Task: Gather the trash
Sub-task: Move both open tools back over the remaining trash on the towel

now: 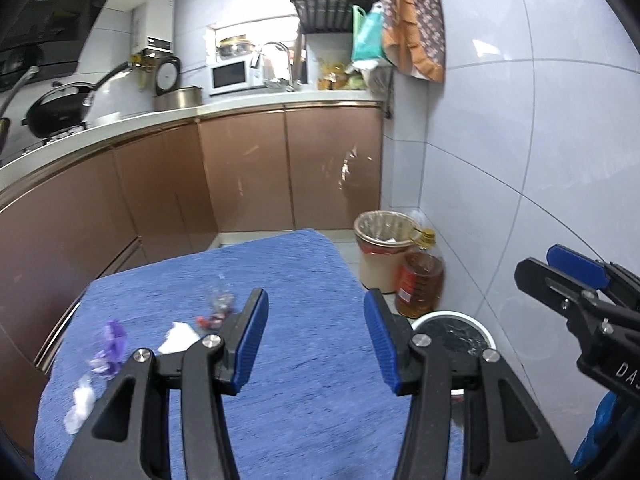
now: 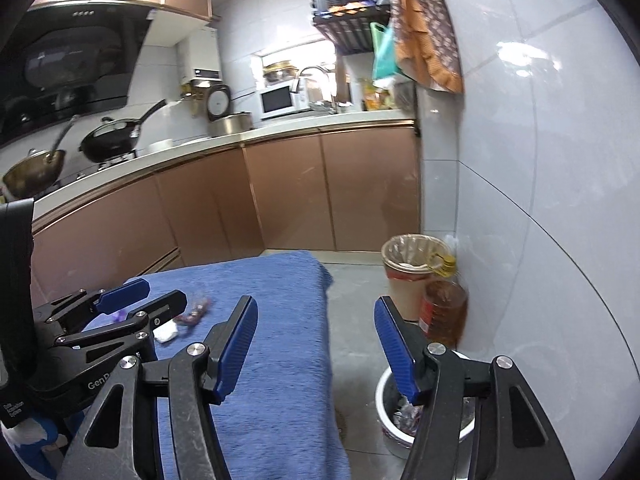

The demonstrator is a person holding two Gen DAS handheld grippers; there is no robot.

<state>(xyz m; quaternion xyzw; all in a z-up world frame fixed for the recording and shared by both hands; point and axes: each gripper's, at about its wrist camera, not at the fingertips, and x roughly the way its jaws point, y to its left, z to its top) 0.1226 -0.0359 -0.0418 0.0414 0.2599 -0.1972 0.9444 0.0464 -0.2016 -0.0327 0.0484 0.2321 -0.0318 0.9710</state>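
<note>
Several scraps of trash lie on the blue cloth (image 1: 304,360): a purple wrapper (image 1: 111,345), a white paper wad (image 1: 178,337), a clear and red wrapper (image 1: 218,309) and another white wad (image 1: 80,405). My left gripper (image 1: 316,338) hovers open above the cloth, right of the scraps, with nothing between its fingers. My right gripper (image 2: 316,346) is open and empty too, over the cloth's right edge and the white bin (image 2: 385,396) on the floor, which holds crumpled trash. Each gripper shows in the other's view: right gripper (image 1: 538,260), left gripper (image 2: 164,293).
A beige lined bin (image 1: 380,248) and an oil bottle (image 1: 420,280) stand on the floor by the tiled wall. Brown cabinets (image 1: 248,176) under a counter run along the back and left, with pans, a pot and a microwave on top.
</note>
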